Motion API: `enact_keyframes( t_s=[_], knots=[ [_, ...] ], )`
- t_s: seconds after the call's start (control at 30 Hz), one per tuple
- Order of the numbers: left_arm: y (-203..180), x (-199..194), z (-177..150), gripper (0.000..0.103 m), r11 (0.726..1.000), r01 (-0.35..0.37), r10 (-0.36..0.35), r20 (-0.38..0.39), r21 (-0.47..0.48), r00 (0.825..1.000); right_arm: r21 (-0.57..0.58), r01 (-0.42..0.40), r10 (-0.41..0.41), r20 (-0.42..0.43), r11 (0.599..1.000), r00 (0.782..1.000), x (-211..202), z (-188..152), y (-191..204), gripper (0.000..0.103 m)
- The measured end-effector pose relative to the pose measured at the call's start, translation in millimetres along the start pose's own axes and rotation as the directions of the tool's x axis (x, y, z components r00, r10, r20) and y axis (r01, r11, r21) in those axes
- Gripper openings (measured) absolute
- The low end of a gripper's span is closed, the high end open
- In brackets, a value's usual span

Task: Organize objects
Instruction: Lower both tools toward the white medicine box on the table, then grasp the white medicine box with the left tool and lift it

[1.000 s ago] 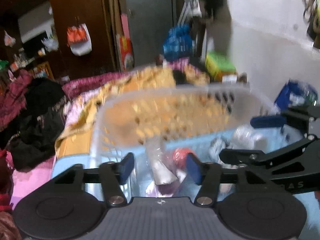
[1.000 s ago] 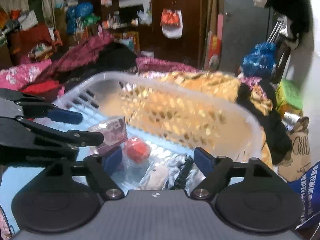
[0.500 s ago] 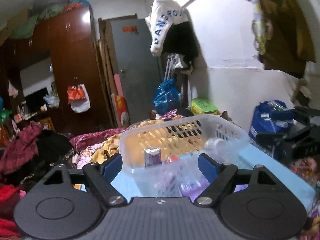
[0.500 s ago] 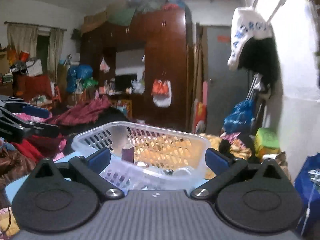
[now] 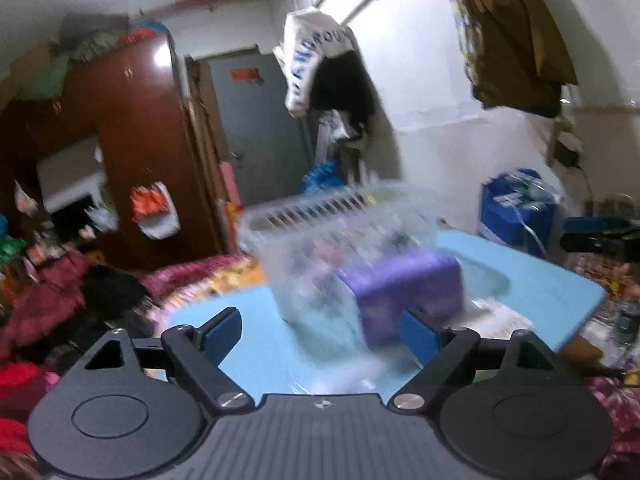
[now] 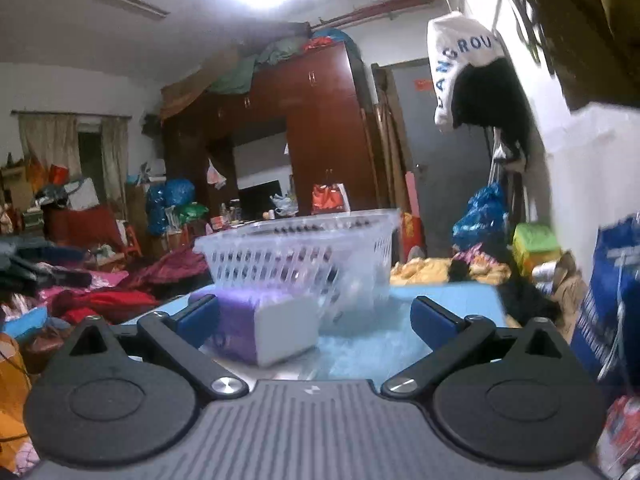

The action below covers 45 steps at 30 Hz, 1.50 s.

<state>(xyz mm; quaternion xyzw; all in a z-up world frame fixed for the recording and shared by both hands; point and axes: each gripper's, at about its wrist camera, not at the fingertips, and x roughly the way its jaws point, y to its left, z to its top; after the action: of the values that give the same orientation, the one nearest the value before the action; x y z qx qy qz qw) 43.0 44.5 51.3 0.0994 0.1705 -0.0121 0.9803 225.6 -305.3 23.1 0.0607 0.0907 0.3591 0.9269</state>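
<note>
Both sets of fingers are spread wide and hold nothing. On the left gripper [image 5: 320, 330] the blue pads [image 5: 222, 330] have a big gap between them, and the right gripper [image 6: 316, 316] looks the same.

A purple pack [image 6: 256, 326] with a white end lies on the blue table [image 5: 532, 276], just in front of the basket [image 6: 300, 248]. It looks soft, like a pack of tissues, but the blur makes that hard to tell. It seems to touch the basket wall. More small things sit in the basket, too smeared to name.

I think the pack is the next thing to pick up. It sits low and close to both grippers, nearer the left pad of the right gripper. That gripper would need to slide over so the pack sits in the gap, then squeeze gently and lift it over the rim.

Behind, a white cloth [image 6: 460, 52] hangs on the wall. Blue letters on it read "ANGROU". No words can be read on the pack. A blue bag [image 5: 518, 212] stands past the table.
</note>
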Motion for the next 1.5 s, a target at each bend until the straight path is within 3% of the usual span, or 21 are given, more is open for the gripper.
enact_keyframes(
  t_s=[0.17,0.43,0.53,0.6,0.67,0.77,1.13,1.2,1.5],
  knots=[
    [-20,23,-44,0.089,0.989,0.129,-0.124,0.074,-0.068,0.990,-0.010,-0.027,0.026,-0.073,1.000,0.997,32,-22,7,0.103],
    [-42,52,-71,0.085,0.981,0.187,-0.180,0.119,-0.055,0.976,-0.068,-0.133,0.121,-0.155,0.989,0.980,49,-46,18,0.103],
    [-50,57,-79,0.069,0.981,0.191,-0.187,0.128,-0.025,0.974,-0.073,-0.166,0.151,-0.179,0.983,0.972,49,-52,17,0.097],
    [-53,56,-86,0.061,0.972,0.233,-0.229,0.130,-0.018,0.965,-0.087,-0.175,0.156,-0.184,0.981,0.970,48,-55,18,0.090],
    [-55,57,-89,0.058,0.966,0.259,-0.256,0.130,-0.008,0.958,-0.102,-0.183,0.163,-0.180,0.978,0.970,48,-57,21,0.086],
    [-59,59,-91,0.057,0.963,0.270,-0.268,0.131,0.004,0.954,-0.124,-0.192,0.169,-0.178,0.973,0.969,42,-63,25,0.076],
    [-62,64,-95,0.053,0.950,0.312,-0.311,0.124,0.005,0.942,-0.138,-0.203,0.178,-0.175,0.969,0.968,38,-68,25,0.069],
    [-62,62,-95,0.052,0.950,0.312,-0.310,0.130,0.007,0.942,-0.142,-0.187,0.163,-0.167,0.972,0.972,37,-69,25,0.062],
    [-58,55,-97,0.050,0.948,0.317,-0.313,0.177,0.009,0.933,-0.176,-0.191,0.169,-0.136,0.966,0.976,29,-68,25,0.056]
  ],
)
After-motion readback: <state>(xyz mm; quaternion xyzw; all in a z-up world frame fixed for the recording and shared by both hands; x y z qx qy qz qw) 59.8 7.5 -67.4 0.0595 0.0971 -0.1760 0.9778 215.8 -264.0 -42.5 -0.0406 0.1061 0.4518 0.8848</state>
